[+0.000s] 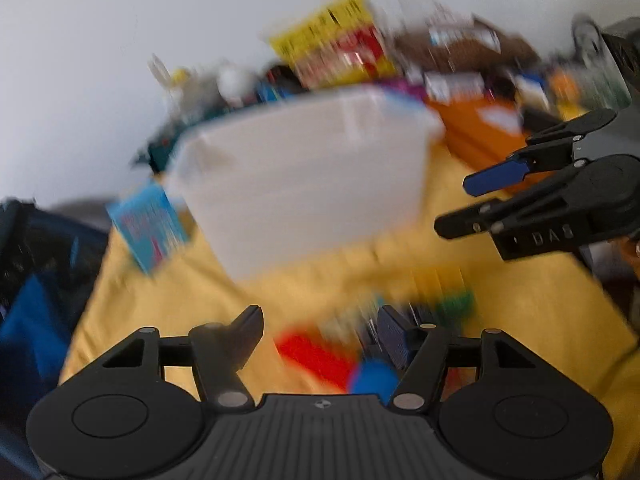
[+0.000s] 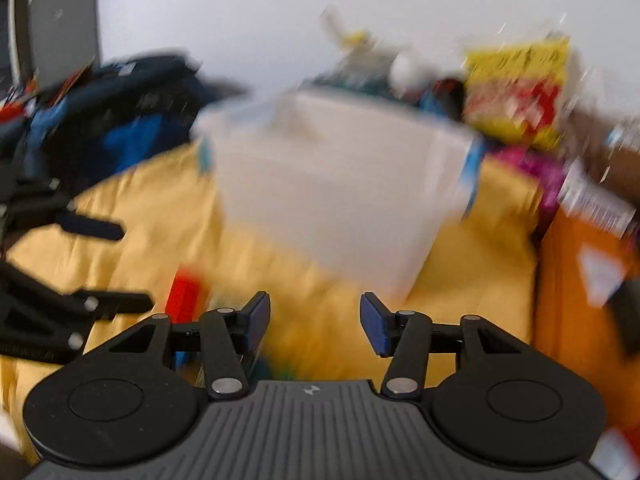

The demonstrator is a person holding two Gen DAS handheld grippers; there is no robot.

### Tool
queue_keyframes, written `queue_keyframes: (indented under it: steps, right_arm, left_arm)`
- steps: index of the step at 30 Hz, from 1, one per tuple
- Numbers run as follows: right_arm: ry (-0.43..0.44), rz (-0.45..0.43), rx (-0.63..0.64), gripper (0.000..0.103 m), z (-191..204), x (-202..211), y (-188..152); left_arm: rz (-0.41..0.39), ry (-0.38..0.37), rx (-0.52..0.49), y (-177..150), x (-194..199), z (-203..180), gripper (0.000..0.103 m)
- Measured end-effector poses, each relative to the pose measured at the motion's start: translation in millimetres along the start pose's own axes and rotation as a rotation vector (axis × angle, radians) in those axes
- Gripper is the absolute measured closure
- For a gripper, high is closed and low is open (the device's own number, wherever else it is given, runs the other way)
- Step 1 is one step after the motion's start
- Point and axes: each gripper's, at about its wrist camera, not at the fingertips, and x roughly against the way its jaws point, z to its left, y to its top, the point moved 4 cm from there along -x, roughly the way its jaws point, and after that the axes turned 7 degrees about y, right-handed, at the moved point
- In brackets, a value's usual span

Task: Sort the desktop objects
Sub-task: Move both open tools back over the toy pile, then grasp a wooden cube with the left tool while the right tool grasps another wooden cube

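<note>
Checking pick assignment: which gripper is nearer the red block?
Left. The left gripper hangs open right over the red block; the right gripper, also open, sits off to the block's right.

A bin (image 1: 304,176) stands on the cloth (image 1: 520,300), clutter (image 1: 340,52) behind, blocks (image 1: 316,356) before.

**A cluttered home desk**

A yellow cloth (image 1: 520,304) covers the surface, set against a plain white wall (image 1: 100,60). Far along the wall stand a yellow snack box (image 1: 336,44) and blurred packets. A dark blue backpack (image 2: 120,120) slumps at the left, an orange box (image 2: 580,280) at the right.
</note>
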Motion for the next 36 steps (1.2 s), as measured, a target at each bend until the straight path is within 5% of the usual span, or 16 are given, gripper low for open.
queue_keyframes:
  steps: [5,7,13,16,19,23,28,36]
  right_arm:
    - [0.044,0.133,-0.043,0.062,17,-10,-51]
    - [0.056,0.147,-0.065,0.062,20,-9,-59]
    - [0.005,0.152,-0.033,0.060,20,-5,-64]
    - [-0.011,0.148,-0.027,0.060,23,-1,-68]
    - [-0.013,0.147,-0.021,0.060,26,7,-73]
    - [-0.014,0.136,-0.005,0.060,33,10,-71]
    - [0.043,0.095,0.030,0.060,51,3,-57]
    - [0.055,0.107,0.147,0.057,87,-41,-39]
  left_arm:
    - [0.088,-0.031,0.010,-41,5,-21,0.036]
    - [0.107,-0.104,0.021,-46,8,-32,0.036]
    - [0.121,-0.168,-0.082,-44,2,-68,0.037]
    - [0.145,-0.148,-0.089,-44,-12,-78,0.038]
    - [0.165,-0.145,-0.057,-45,-23,-78,0.060]
    - [0.169,-0.160,-0.021,-52,-20,-71,0.060]
    - [0.174,-0.095,-0.058,-72,-5,-47,0.060]
    - [0.171,-0.071,-0.016,-92,10,-19,0.059]
